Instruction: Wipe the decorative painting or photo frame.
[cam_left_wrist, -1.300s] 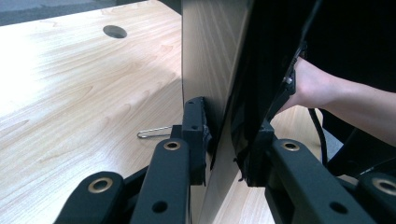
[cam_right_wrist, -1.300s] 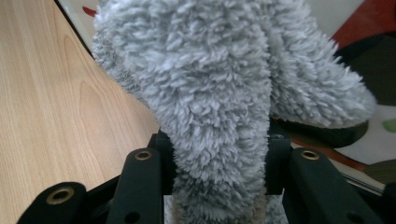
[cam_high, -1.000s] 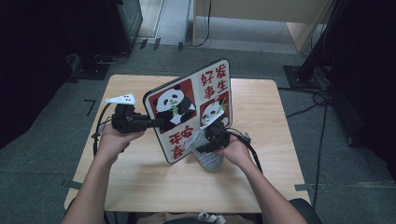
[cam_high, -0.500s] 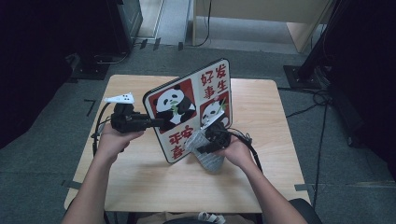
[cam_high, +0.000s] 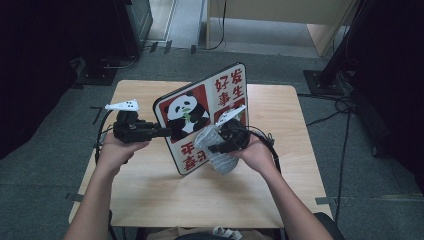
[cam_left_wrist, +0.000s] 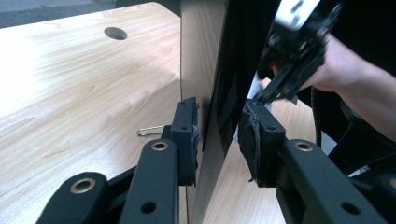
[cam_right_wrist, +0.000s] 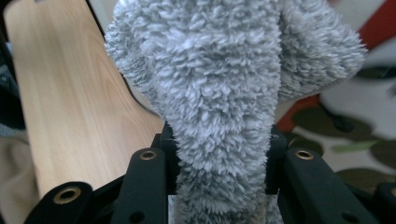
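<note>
Your left gripper (cam_left_wrist: 219, 140) straddles the board's (cam_left_wrist: 201, 70) edge, one pad touching, the other just off; jaws just opening. Your right gripper (cam_left_wrist: 289, 56) works behind it.

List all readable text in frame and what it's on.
On the panda board, red characters at upper right: "好" "发" over "事" "生".
On its lower red patch, white characters seen upside down: apparently "平安"; the rest are too blurred to read.
Nothing else legible.
</note>
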